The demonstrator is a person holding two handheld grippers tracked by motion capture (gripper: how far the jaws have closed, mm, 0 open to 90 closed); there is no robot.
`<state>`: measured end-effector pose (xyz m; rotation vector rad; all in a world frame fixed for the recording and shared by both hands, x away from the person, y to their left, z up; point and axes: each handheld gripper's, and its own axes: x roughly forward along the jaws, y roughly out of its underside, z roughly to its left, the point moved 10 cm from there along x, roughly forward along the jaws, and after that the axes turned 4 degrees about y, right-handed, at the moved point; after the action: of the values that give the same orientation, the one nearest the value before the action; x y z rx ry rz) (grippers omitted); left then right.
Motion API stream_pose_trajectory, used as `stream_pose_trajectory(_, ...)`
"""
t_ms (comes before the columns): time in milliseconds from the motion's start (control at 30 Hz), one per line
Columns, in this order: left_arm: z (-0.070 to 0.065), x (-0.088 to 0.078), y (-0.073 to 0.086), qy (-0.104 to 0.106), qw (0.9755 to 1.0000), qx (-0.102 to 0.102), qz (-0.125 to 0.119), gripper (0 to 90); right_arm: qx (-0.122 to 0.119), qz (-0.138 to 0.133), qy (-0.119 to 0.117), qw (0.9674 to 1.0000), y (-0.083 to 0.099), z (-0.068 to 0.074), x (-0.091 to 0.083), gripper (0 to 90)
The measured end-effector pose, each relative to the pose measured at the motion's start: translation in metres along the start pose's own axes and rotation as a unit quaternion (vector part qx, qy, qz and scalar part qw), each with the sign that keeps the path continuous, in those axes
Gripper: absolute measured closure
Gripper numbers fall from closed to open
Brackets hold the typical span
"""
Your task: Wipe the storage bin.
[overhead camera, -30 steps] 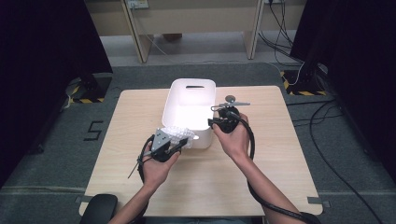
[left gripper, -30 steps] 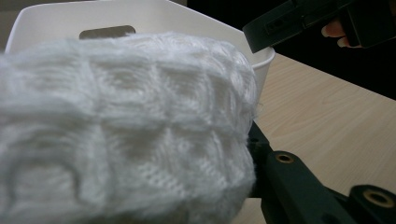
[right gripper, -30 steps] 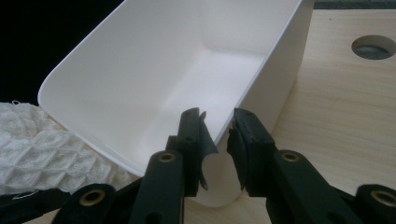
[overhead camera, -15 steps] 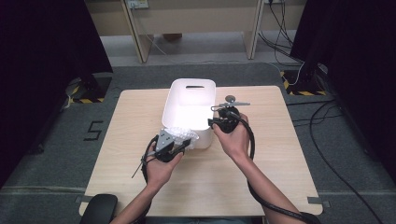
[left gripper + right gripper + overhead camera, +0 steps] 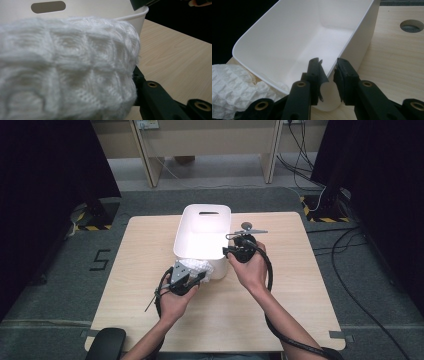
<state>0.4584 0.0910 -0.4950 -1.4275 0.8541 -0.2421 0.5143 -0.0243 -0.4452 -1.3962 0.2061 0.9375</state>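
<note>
Left tongs (image 5: pixel 192 279) clenched on a white waffle-weave cloth (image 5: pixel 197 268), held at the near end of the white bin (image 5: pixel 202 215), just outside its rim. Right tongs (image 5: pixel 328 75) clamped on the bin's near right corner wall, one jaw inside, one outside. Bin stands on the table (image 5: pixel 300 285).

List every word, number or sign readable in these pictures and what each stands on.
"5": black numeral on the grey floor, left of the table.
White bin, white knitted cloth, left gripper and right gripper: no lettering readable.
Plate on the far wall: too small to read.
</note>
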Motion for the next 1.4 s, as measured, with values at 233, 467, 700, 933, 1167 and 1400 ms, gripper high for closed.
stream_pose_trajectory(233,-0.001,0.003,0.007,0.000,1.0000,-0.002,0.004,75.4,0.000,0.000,0.000,1.0000,0.000,0.000,0.000,73.9)
stream_pose_trajectory(467,0.000,0.005,0.012,-0.002,1.0000,-0.002,0.009,75.4,0.001,-0.001,0.000,1.0000,0.000,0.000,0.000,74.0)
stream_pose_trajectory(700,-0.001,0.007,0.015,-0.002,0.9999,-0.003,0.010,75.4,0.001,-0.001,0.000,1.0000,0.000,0.000,0.000,74.0)
stream_pose_trajectory(933,0.000,0.009,0.020,-0.003,0.9999,-0.003,0.015,75.4,0.001,-0.002,0.000,1.0000,0.000,0.000,0.000,74.0)
stream_pose_trajectory(1167,0.000,0.014,0.026,-0.003,0.9998,-0.002,0.021,75.4,0.001,-0.002,0.000,1.0000,0.000,0.000,0.000,74.0)
stream_pose_trajectory(1400,-0.001,0.018,0.033,-0.001,0.9996,-0.003,0.029,75.3,0.001,-0.002,0.000,1.0000,0.000,0.000,0.000,74.0)
